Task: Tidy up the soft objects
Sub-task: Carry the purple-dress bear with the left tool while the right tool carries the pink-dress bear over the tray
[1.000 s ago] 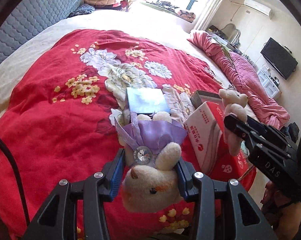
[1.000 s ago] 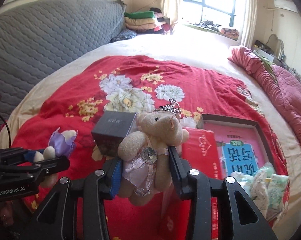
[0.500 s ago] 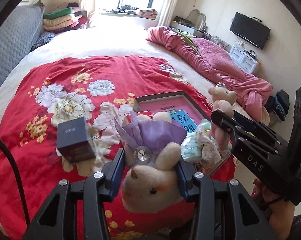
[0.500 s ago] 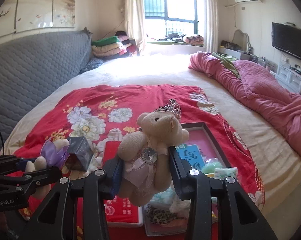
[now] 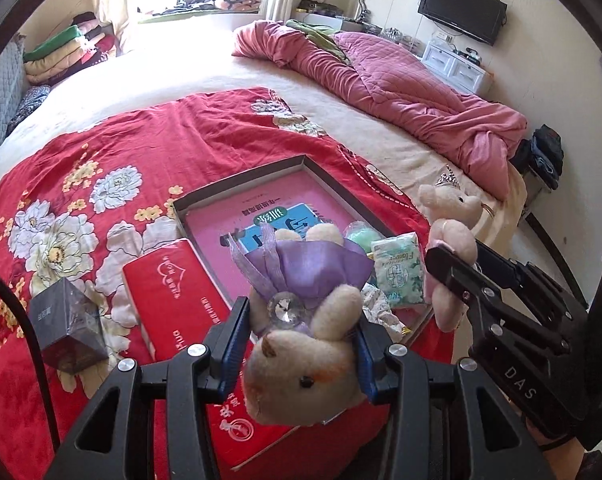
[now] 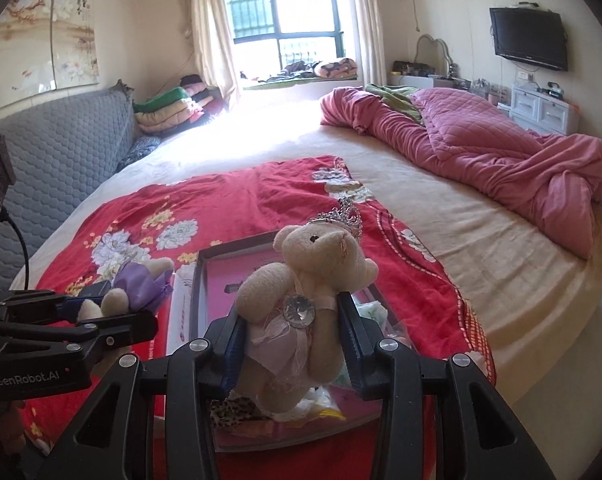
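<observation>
My left gripper [image 5: 299, 330] is shut on a small bear in a purple dress [image 5: 305, 336], held head toward the camera above the red blanket. My right gripper [image 6: 291, 328] is shut on a small bear in a pink dress with a silver crown [image 6: 313, 264]. In the left wrist view that pink bear [image 5: 449, 224] and the right gripper [image 5: 457, 276] hang at the right. The purple bear [image 6: 141, 284] in the left gripper [image 6: 113, 312] shows at the left of the right wrist view. Below both lies an open shallow box [image 5: 205, 200] with a pink bottom, holding several soft packets [image 5: 397, 268].
A red carton [image 5: 173, 288] and a dark cube box [image 5: 67, 328] lie on the flowered red blanket [image 5: 101, 148] left of the shallow box. A pink quilt [image 6: 501, 148] is bunched at the bed's far right. The grey headboard [image 6: 61, 160] stands at left, the bed's edge at right.
Both grippers have swung sideways across the bed with their bears still held. The open shallow box, earlier off to the right, now lies right under and ahead of them.
</observation>
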Available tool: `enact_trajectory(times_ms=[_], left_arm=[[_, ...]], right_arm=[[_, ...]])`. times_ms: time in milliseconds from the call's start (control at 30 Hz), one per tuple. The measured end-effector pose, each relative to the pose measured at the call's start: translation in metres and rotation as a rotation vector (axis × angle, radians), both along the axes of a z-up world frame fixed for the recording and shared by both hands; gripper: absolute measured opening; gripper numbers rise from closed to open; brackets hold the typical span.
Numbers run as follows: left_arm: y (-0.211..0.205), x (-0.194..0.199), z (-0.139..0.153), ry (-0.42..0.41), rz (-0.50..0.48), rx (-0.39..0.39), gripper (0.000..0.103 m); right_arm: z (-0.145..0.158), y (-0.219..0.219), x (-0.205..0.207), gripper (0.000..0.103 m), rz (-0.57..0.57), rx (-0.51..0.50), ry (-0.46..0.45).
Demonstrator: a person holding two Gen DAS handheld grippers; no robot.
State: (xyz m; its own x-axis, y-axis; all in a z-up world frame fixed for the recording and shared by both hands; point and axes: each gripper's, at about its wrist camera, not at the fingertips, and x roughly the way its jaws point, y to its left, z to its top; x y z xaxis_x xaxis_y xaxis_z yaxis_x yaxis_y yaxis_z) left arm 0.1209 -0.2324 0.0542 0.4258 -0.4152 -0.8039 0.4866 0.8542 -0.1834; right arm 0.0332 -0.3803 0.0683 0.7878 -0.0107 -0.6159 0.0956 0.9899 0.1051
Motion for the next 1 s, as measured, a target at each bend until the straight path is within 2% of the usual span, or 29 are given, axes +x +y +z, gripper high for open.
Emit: enact_trajectory(times_ms=[233,533,1000], left_arm=[[-0.024,0.014,-0.022,0.027,-0.022,0.046,0.046],[-0.029,0.032,-0.041,0.057,-0.021,0.074,0.047],[-0.031,0.049,-0.061,0.112,-0.019,0.068,0.048]], right_arm=[[-0.019,0.001,0.009,0.044,0.035,0.0,0.029],[-0.043,-0.002,0.019,0.044,0.052,-0.029,0.08],[-0.071,0.016,0.037,0.046,0.128,-0.093,0.152]])
